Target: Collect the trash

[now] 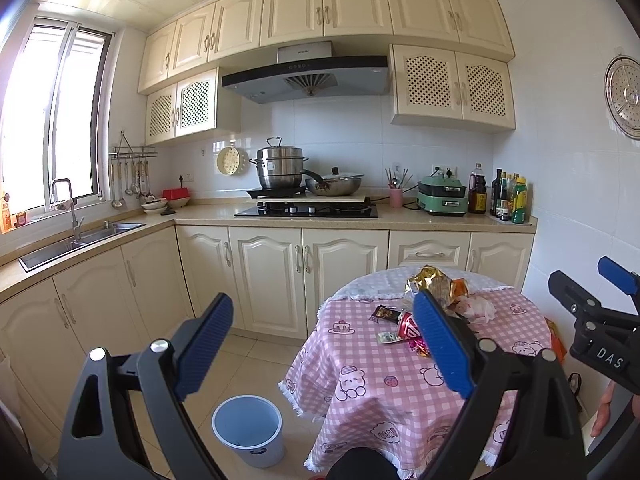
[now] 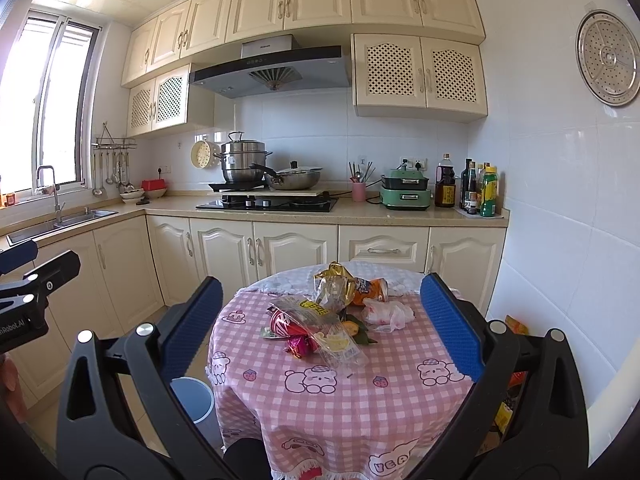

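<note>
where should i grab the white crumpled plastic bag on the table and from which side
Take the white plastic bag by its bunched end, the one toward the wall, where the film gathers into a thick fold. Come down from above with the right gripper, which is open and already faces the round table. The bag lies low and limp at the right edge of the wrapper pile, so a side approach would probably just push it.

Black-framed left gripper (image 1: 324,344), right gripper (image 2: 316,320): blue ribbed pads, silver screws.
</note>
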Action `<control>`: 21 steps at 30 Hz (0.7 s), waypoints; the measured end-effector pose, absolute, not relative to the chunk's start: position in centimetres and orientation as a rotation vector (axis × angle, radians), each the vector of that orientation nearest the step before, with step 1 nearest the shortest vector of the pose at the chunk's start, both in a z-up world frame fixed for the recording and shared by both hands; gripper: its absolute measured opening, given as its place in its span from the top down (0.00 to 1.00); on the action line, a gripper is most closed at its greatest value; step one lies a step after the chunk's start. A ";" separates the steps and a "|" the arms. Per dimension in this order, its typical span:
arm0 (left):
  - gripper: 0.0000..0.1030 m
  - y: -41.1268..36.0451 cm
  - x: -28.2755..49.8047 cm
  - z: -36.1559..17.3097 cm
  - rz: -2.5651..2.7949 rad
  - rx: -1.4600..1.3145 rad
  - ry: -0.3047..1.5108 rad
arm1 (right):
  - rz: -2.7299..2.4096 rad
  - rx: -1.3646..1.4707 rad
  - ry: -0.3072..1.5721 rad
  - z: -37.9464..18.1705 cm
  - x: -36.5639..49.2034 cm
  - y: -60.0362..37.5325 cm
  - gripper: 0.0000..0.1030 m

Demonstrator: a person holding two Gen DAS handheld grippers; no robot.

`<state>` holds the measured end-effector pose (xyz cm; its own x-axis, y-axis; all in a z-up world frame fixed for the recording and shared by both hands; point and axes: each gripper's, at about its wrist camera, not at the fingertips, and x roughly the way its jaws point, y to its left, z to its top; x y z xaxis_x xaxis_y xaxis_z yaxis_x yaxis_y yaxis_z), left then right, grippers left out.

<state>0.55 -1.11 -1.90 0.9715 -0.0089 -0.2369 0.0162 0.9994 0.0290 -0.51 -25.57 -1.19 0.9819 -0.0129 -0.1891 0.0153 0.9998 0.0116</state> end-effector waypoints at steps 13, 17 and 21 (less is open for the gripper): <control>0.13 -1.2 0.5 -1.7 -0.012 0.036 0.243 | -0.011 0.014 0.193 -1.1 -0.6 -25.7 0.06; 0.13 -1.3 0.6 -1.5 -0.012 0.038 0.246 | -0.008 0.015 0.195 -1.1 -0.6 -25.8 0.06; 0.13 -1.2 0.6 -1.5 -0.013 0.037 0.246 | -0.008 0.015 0.197 -1.1 -0.5 -25.7 0.06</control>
<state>0.59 -1.24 -1.47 0.9699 -0.0085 -0.2433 0.0175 0.9992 0.0348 -0.46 -25.68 -1.11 0.9807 -0.0065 -0.1954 0.0095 0.9998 0.0145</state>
